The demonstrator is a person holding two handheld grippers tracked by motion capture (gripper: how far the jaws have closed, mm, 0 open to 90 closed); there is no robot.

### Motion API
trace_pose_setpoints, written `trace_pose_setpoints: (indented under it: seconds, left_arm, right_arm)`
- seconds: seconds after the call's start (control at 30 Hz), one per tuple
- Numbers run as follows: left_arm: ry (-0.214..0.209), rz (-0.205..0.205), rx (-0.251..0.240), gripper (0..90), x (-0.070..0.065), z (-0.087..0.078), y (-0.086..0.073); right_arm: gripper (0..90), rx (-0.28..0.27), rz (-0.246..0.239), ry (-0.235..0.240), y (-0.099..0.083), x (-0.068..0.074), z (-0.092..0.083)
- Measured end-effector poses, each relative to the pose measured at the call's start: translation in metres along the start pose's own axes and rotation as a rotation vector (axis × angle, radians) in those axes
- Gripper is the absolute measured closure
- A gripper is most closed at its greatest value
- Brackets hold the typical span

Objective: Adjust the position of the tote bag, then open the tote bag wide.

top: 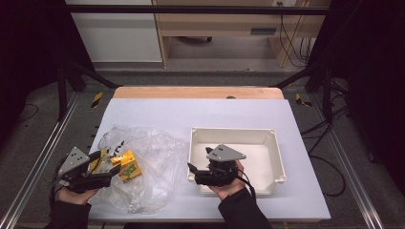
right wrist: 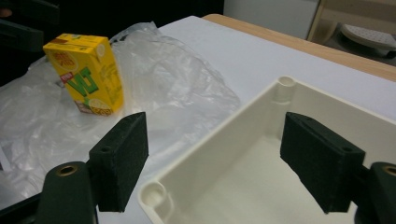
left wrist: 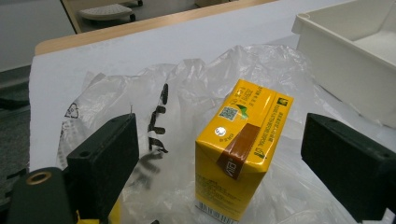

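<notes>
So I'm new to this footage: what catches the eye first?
The yellow drink carton stands upright on the crumpled clear plastic bag, between the open left gripper's jaws, untouched. To its right sits an empty white tray, with the open right gripper over its near corner.

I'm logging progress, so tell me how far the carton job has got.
Done: the yellow carton stands upright on the crumpled plastic bag, out in the open. In hand: the left gripper has its jaws open on either side of the carton, not pressing it; the right gripper is open and holds nothing, over the near-left corner of the white tray. Left, probably: gripping the carton and moving it to the tray, which looks bare.
</notes>
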State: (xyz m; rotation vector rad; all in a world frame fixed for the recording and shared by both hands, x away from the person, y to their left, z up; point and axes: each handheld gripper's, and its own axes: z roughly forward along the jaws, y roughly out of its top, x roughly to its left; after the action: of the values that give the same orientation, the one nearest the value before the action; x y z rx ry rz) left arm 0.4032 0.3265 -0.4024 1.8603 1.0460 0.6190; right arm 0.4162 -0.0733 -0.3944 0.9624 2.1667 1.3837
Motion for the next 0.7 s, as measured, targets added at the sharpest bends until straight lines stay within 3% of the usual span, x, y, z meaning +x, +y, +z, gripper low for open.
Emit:
trace_pose_setpoints:
  seconds: [0.33, 0.7]
  left_arm:
    - [-0.028, 0.048, 0.042, 8.3, -0.003, 0.011, 0.001]
    - [-0.056, 0.102, 0.067, 7.3, -0.003, 0.018, 0.009]
  right_arm:
    - [22.8, -0.003, 0.019, -0.091, -0.029, -0.043, -0.043]
    - [22.7, 0.030, 0.019, -0.122, -0.044, -0.056, -0.056]
